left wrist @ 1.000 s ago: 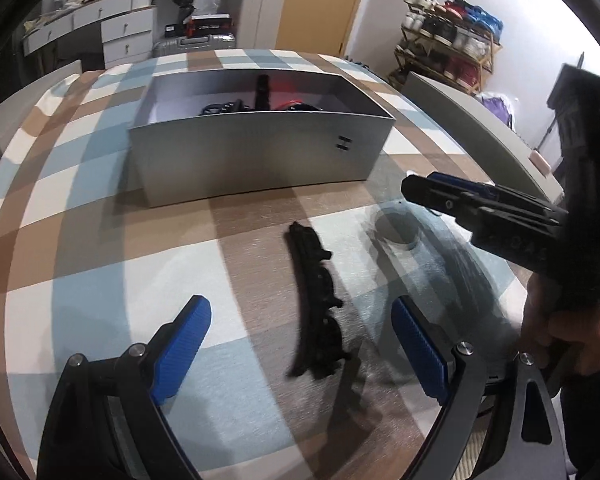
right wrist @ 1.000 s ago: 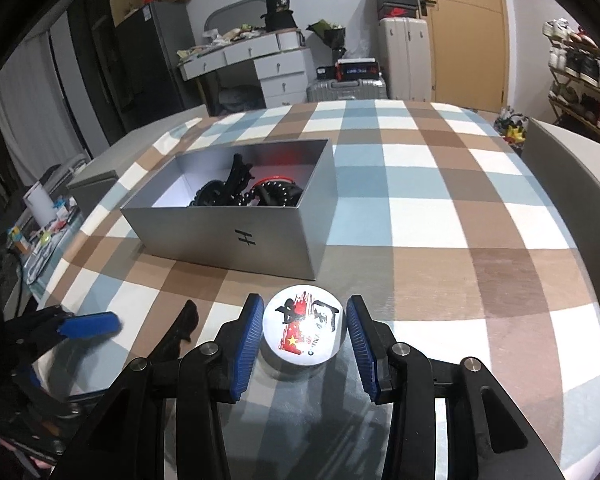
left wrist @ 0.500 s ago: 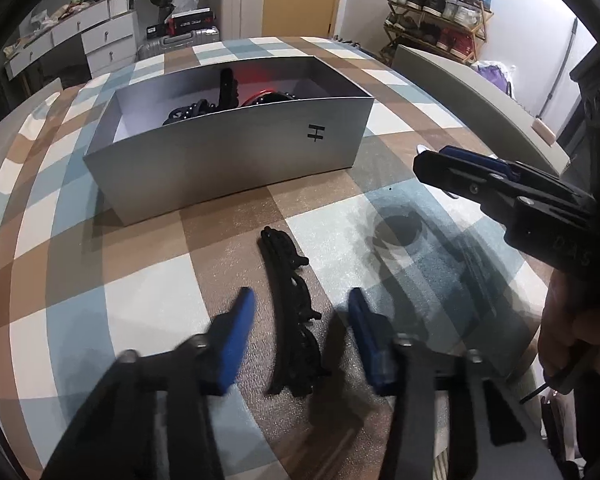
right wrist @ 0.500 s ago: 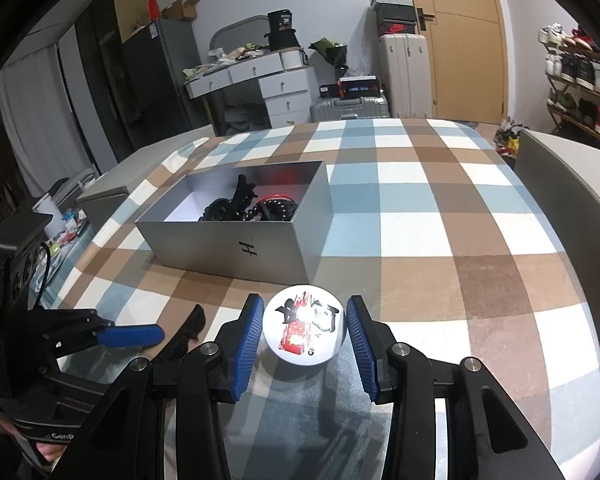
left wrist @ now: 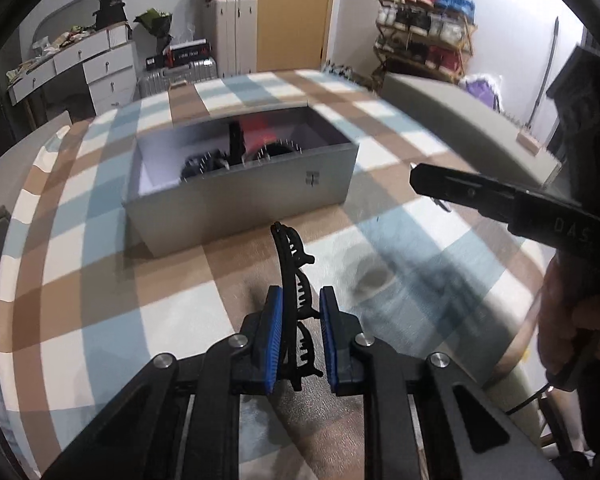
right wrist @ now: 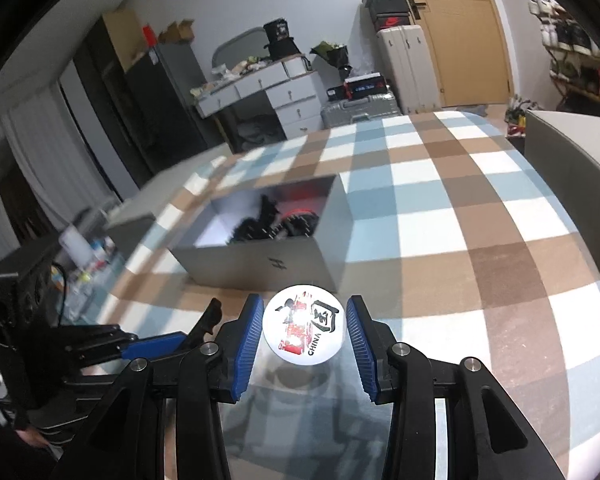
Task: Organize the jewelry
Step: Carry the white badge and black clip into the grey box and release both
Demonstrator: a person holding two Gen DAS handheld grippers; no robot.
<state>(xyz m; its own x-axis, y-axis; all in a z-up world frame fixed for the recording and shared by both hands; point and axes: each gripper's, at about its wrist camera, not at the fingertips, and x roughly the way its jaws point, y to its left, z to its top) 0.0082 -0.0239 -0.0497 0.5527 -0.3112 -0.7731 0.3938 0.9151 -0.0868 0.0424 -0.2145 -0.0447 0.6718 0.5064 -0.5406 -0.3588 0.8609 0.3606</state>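
Left gripper [left wrist: 299, 334]: blue pads, well apart a second ago, have just been closing and now pinch the long black toothed plastic hair clip [left wrist: 294, 280] across its near half. The clip lay flat on the cloth before; now its far end points toward the box, and it looks lifted clear, with a shadow on the cloth below. Judgement: pick done, the carry to the box comes next.

Right gripper [right wrist: 303, 330]: jaws at a middling width, unchanged, holding the round white badge with red and black lettering [right wrist: 304, 330] edge to edge. Its shadow lies on the cloth beneath, so it too is off the table.

Open grey cardboard box [left wrist: 240, 204] stands just beyond both grippers on the blue, brown and white checked tablecloth [right wrist: 440, 232]. It already holds dark and red pieces.

Hard to read: the box contents are blurred and partly behind the near wall, so no count. The clip's near end is hidden between the pads. The right hand [left wrist: 572, 320] is cut off at the frame edge.
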